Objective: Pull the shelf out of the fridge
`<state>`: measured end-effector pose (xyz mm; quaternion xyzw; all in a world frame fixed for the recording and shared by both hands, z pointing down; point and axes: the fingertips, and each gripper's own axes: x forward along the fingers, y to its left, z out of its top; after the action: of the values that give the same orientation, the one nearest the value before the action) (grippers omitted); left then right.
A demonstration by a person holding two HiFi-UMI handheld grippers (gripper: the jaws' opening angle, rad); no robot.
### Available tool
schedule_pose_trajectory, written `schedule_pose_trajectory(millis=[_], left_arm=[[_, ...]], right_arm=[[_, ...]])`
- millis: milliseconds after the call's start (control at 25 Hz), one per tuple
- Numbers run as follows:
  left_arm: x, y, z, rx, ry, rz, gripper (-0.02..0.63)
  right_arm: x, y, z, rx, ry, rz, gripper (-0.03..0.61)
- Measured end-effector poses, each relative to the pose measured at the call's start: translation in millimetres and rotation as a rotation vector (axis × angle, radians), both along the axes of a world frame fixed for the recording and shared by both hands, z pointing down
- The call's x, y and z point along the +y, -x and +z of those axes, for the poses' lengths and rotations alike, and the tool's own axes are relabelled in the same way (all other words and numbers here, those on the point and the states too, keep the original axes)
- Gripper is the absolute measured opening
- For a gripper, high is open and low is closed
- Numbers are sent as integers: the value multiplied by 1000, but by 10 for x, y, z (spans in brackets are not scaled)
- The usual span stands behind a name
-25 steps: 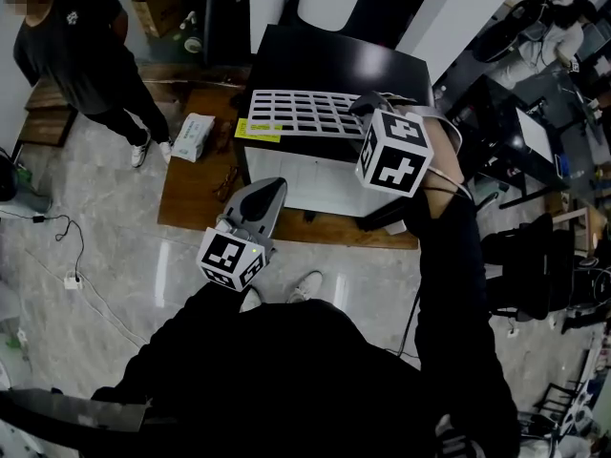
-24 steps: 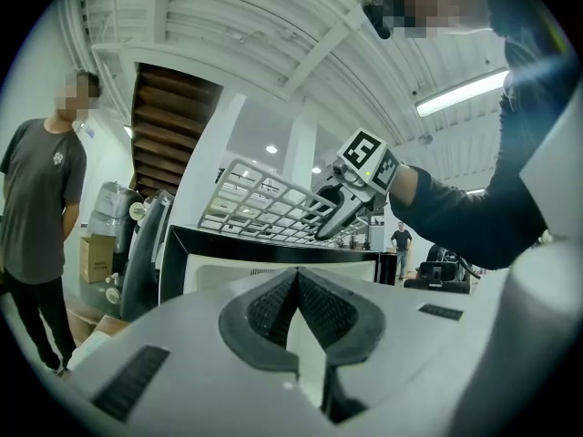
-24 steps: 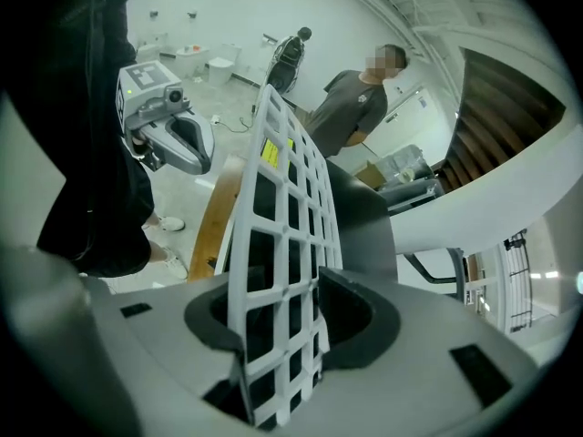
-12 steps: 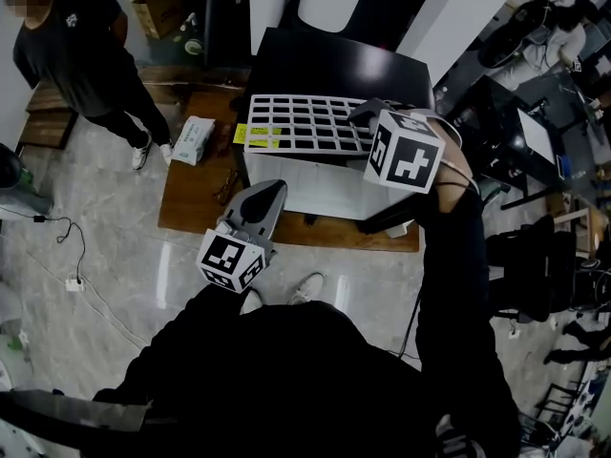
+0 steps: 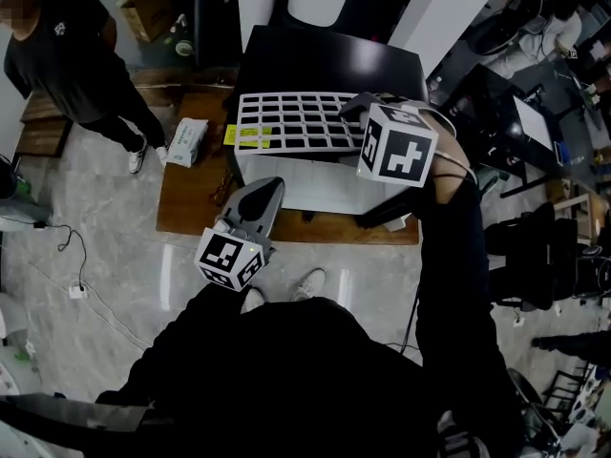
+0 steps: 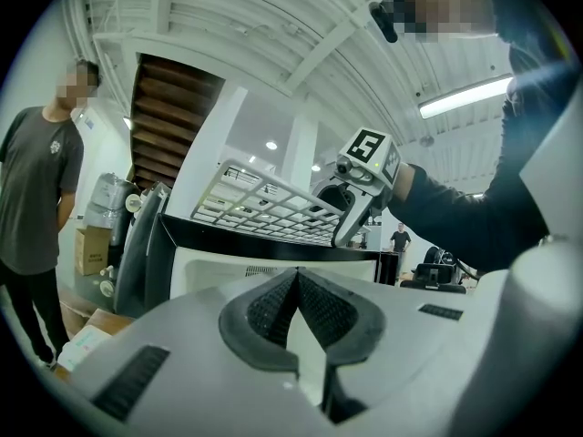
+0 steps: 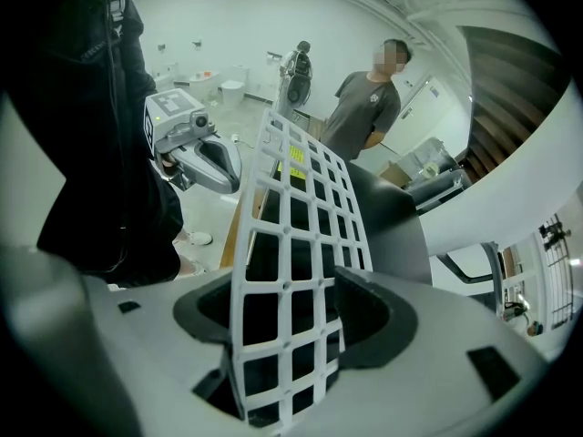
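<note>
The white wire shelf [image 5: 296, 122] lies flat on the black top of the small fridge [image 5: 315, 187]. My right gripper [image 5: 355, 106] is at the shelf's right end. In the right gripper view the shelf [image 7: 301, 208] passes between the jaws of the right gripper [image 7: 287, 317]. The jaws stand wide and the pads do not press on it. My left gripper [image 5: 272, 189] hangs in front of the fridge, lower and to the left. It is shut with nothing in it, and in its own view the pads of the left gripper [image 6: 296, 276] meet. That view also shows the shelf [image 6: 264, 203].
The fridge stands on a low wooden platform [image 5: 186, 208] with a white packet [image 5: 189, 139] on it. A person [image 5: 67, 55] stands at the far left. A cardboard box [image 5: 148, 8] is behind. Office chairs [image 5: 535, 256] and desks crowd the right side.
The shelf stays on the fridge top with the right gripper at its right end; both have shifted only slightly in the view. The left gripper has not moved.
</note>
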<state>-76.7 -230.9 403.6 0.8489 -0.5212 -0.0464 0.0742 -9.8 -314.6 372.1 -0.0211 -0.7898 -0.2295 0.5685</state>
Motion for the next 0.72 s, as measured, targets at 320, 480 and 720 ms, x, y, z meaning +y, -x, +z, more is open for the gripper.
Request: schedule_pose_trajectory(millis=[320, 480, 720], left_arm=[[-34, 75, 13, 6, 9, -1, 6], [-42, 110, 24, 6, 11, -8, 6], [-24, 59, -1, 2, 7, 9, 6]], right_arm=[[210, 1, 225, 84, 162, -39, 374], [181, 15, 228, 81, 149, -35, 374], [169, 20, 84, -2, 77, -17, 374]])
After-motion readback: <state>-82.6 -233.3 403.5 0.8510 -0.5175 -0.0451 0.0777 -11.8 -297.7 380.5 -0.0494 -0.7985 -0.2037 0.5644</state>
